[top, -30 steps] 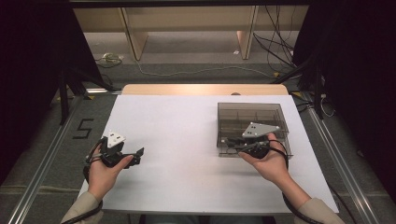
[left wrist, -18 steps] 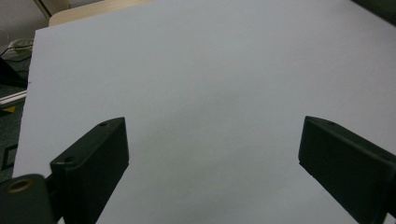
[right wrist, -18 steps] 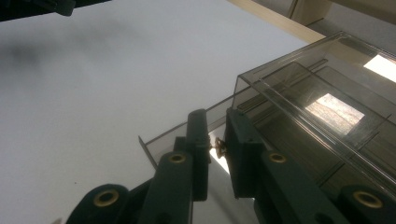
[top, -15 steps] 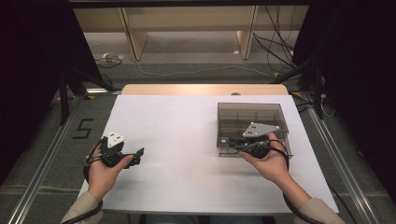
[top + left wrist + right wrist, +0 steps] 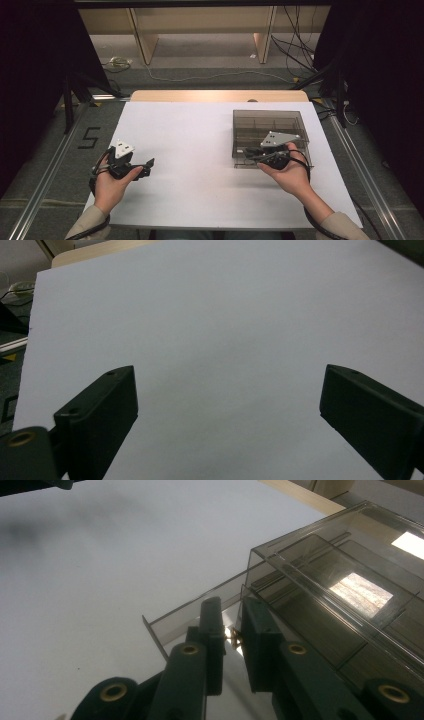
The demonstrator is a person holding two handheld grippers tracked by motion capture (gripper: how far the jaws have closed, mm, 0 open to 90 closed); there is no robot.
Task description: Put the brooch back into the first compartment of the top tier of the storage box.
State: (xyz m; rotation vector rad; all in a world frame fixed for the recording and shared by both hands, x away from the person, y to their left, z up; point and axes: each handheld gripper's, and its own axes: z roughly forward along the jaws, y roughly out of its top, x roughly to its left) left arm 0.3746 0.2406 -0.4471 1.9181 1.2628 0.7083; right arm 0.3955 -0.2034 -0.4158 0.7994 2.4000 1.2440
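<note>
Smoky clear plastic drawer box (image 5: 270,127) set right of centre on the white table (image 5: 200,150), right gripper (image 5: 231,640) clamped on its pulled-out drawer's (image 5: 200,611) front, pinched part hidden by jaws, left gripper (image 5: 227,407) held wide apart at lower left, nothing grasped.

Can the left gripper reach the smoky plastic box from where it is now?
Probably yes: the left gripper is open, and bare white table lies between it and the box. The right gripper already works at the box's front.

A dark "5" (image 5: 88,138) is marked on the grey floor (image 5: 60,150) (left of the table (image 5: 200,150)).
</note>
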